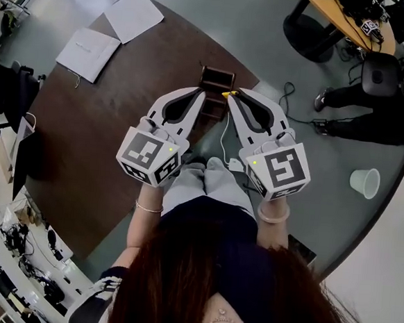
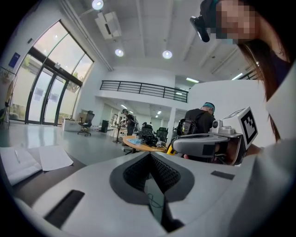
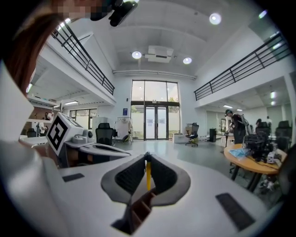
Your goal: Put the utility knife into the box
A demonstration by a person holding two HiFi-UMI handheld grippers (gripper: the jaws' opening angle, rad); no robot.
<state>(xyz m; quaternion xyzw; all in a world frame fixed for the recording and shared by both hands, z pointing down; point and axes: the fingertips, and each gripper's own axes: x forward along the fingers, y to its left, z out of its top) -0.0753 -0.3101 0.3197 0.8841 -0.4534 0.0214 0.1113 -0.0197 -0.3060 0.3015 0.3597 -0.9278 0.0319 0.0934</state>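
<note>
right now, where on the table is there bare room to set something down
The table is bare in a wide stretch between the papers and the left gripper. It is crowded at the far edge, round the box: both grippers' tips come close there, the right gripper shut on the knife.

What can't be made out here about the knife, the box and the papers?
- utility knife: only a yellow sliver shows between the pads of the right gripper, in the head and right gripper views. Blade state is hidden.
- box: in the head view it is partly covered by the gripper tips and the inside is too dark. The right gripper view shows only a strip through the jaw gap.
- papers: head view, print too small.
</note>
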